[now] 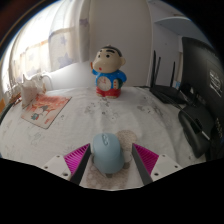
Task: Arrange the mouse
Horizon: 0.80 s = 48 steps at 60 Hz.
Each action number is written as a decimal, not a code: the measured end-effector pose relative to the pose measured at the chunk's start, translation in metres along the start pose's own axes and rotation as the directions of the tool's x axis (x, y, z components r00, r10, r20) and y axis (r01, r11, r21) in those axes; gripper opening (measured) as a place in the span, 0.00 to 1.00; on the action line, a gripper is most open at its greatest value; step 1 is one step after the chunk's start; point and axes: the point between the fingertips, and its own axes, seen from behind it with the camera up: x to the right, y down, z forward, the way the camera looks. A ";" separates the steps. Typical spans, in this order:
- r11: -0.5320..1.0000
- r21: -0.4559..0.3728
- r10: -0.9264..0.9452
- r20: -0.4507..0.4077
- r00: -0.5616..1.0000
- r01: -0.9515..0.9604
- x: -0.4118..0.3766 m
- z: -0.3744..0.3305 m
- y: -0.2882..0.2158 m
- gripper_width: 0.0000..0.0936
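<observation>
A light blue-grey computer mouse [107, 155] lies on the white patterned tablecloth [100, 118], between my two fingers. My gripper [110, 160] is open around it. The left pink pad [78, 155] is close to the mouse's side, and a small gap shows between the mouse and the right pad [144, 155]. The mouse rests on the table with its rear end toward the camera.
A cartoon boy figure [108, 70] in a blue shirt and red shorts stands beyond the mouse at the table's middle. A printed card [45, 108] and a white plush toy [30, 88] lie at the left. Black equipment [195, 118] sits at the right.
</observation>
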 end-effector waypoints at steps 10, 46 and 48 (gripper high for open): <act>1.000 -0.004 -0.010 0.013 1.000 0.010 -0.005 0.007 -0.005 0.92; 0.997 0.082 0.004 0.037 0.999 -0.007 -0.082 -0.026 -0.134 0.48; 0.995 0.096 0.004 0.052 0.999 -0.009 -0.102 -0.024 -0.149 0.48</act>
